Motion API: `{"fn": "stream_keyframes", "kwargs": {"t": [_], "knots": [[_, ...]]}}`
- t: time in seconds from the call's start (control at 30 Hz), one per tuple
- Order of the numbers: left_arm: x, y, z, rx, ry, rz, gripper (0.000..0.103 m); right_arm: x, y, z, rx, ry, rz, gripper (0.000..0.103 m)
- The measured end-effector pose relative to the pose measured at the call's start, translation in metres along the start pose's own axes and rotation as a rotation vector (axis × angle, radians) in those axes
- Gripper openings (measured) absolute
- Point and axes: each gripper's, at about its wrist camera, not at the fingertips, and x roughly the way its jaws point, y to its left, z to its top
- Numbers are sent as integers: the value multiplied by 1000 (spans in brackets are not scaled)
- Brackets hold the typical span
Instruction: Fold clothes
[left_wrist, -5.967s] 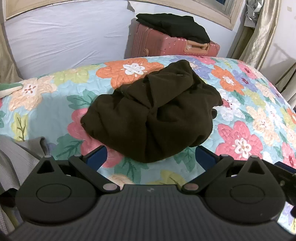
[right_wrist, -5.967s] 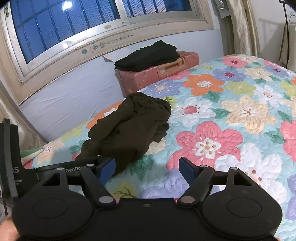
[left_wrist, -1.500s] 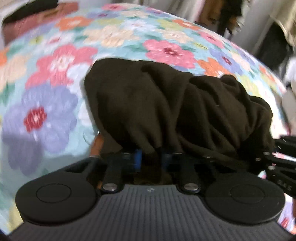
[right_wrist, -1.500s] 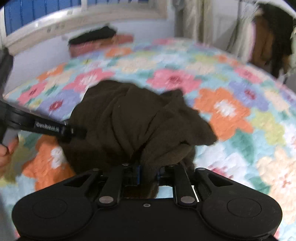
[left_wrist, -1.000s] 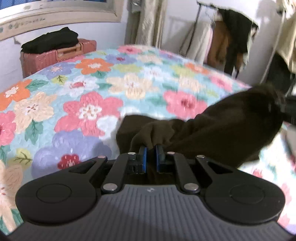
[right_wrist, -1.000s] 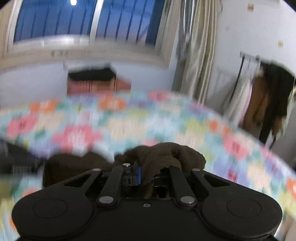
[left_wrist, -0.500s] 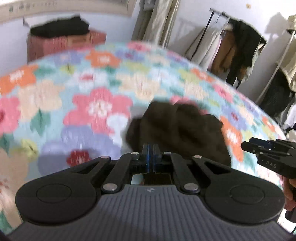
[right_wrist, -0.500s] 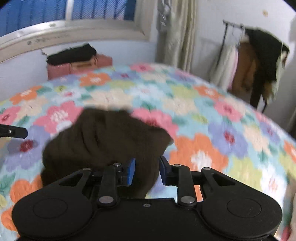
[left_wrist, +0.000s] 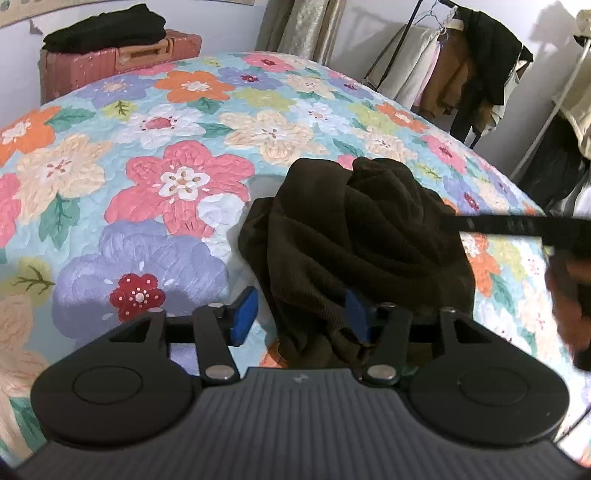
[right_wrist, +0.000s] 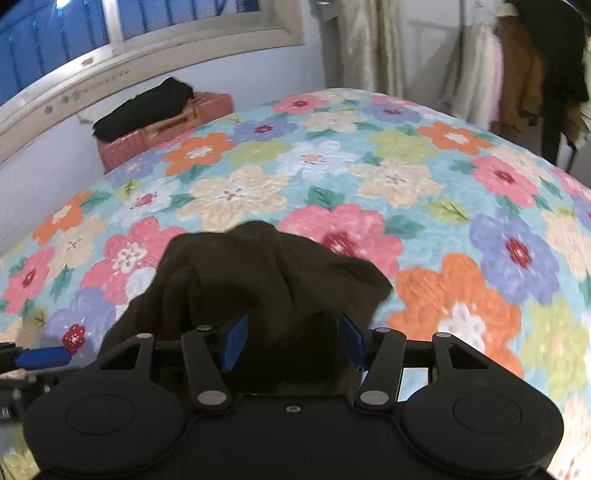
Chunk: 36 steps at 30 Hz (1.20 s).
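A dark brown garment (left_wrist: 362, 236) lies crumpled in a heap on the floral quilt (left_wrist: 177, 184). My left gripper (left_wrist: 300, 314) is at the heap's near edge, its jaws opening. Loose cloth sits between the blue pads and brushes the right one, and neither pad presses it. In the right wrist view the garment (right_wrist: 266, 273) bulges up between the fingers of my right gripper (right_wrist: 292, 343), whose jaws are also opening with no grip on the cloth. The right gripper (left_wrist: 517, 225) shows as a black bar over the heap's right side, held by a hand (left_wrist: 569, 295).
A pink suitcase (left_wrist: 118, 59) with folded black clothes on top stands against the wall beyond the bed. A rack of hanging clothes (left_wrist: 461, 66) and curtains (right_wrist: 369, 44) are at the back right. The quilt (right_wrist: 406, 177) stretches wide around the heap.
A second ago both grippers were shut on the garment and held it up. Both have since let go and opened, and the garment has dropped into a heap on the quilt.
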Motion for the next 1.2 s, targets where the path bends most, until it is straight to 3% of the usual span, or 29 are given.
{"fn": "stream_keyframes", "kwargs": {"t": [0.1, 0.17, 0.23, 0.3, 0.4, 0.5, 0.63, 0.73, 0.8, 0.83, 0.97, 1.0, 1.07, 1.1, 1.2], "knots": [[-2, -11, -1, 82, -40, 76, 68, 25, 4, 5, -105, 72, 63, 61], [-3, -15, 0, 106, -53, 108, 82, 42, 3, -1, -131, 114, 10, 56], [-3, -16, 0, 109, -57, 115, 82, 45, 6, -6, -159, 103, 10, 21], [-5, -13, 0, 90, -52, 87, 82, 38, 14, -8, -183, 66, 4, 7], [-6, -10, 1, 70, -58, 78, 82, 15, 28, -6, -204, -22, 14, 6], [-8, -8, 1, 44, -67, 60, 82, -12, 40, 0, -181, -90, 130, 6], [-15, 11, 5, -71, -101, -24, 80, -31, 59, -11, -121, -80, 337, 2], [-18, 27, 8, -153, -110, -74, 78, -39, 77, -35, -155, -50, 404, 2], [-16, 31, 7, -164, -104, -69, 76, -44, 89, -51, -177, -31, 442, 2], [-15, 32, 6, -166, -101, -63, 76, -44, 90, -55, -185, -32, 403, 2], [-6, 35, 3, -200, -66, -84, 65, -44, 75, -51, -153, -70, 222, 5], [-4, 35, 3, -201, -61, -83, 65, -45, 68, -47, -135, -82, 173, 12], [-1, 32, 1, -184, -57, -66, 65, -44, 52, -39, -93, -111, 73, 37], [0, 31, 0, -174, -55, -59, 65, -43, 44, -35, -67, -126, 26, 59], [2, 31, -1, -167, -50, -54, 65, -35, 23, -27, 59, -106, 13, 63]]}}
